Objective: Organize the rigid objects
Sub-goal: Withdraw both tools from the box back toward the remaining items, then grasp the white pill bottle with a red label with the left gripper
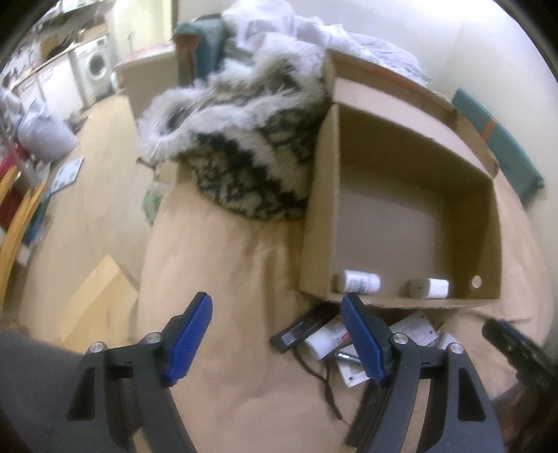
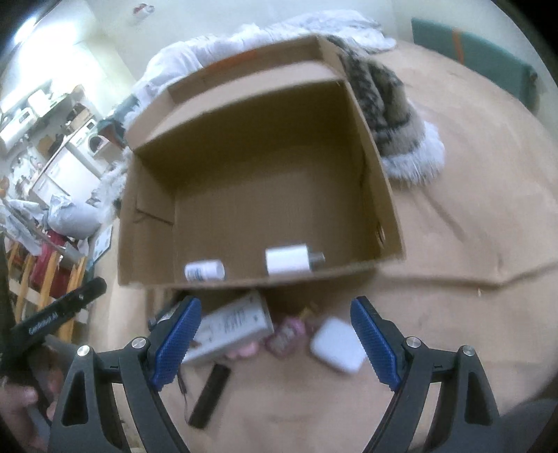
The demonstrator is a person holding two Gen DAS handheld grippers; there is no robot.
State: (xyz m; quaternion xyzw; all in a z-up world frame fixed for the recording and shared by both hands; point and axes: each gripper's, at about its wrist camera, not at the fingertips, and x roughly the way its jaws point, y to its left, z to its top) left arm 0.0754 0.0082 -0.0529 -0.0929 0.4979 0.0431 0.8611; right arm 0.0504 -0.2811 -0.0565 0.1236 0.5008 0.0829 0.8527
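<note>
An open cardboard box (image 1: 411, 146) (image 2: 251, 115) stands on a tan bedspread. Inside it lie a white bottle with a blue label (image 1: 359, 281) (image 2: 204, 270) and a white cylinder with a grey end (image 1: 429, 288) (image 2: 291, 260). In front of the box lie loose items: a white carton (image 2: 232, 325), a pink packet (image 2: 286, 334), a white rounded case (image 2: 337, 345), a black stick (image 2: 210, 395) and a black flat box (image 1: 301, 327). My left gripper (image 1: 277, 339) is open and empty, left of the pile. My right gripper (image 2: 275, 343) is open and empty, above the pile.
A furry black-and-white garment (image 1: 244, 139) (image 2: 387, 104) lies beside the box, with white bedding (image 1: 296, 24) behind. A thin black cord (image 1: 324, 386) trails from the pile. The bed edge drops to a wooden floor (image 1: 87, 209) on the left. A washing machine (image 1: 94, 66) stands far back.
</note>
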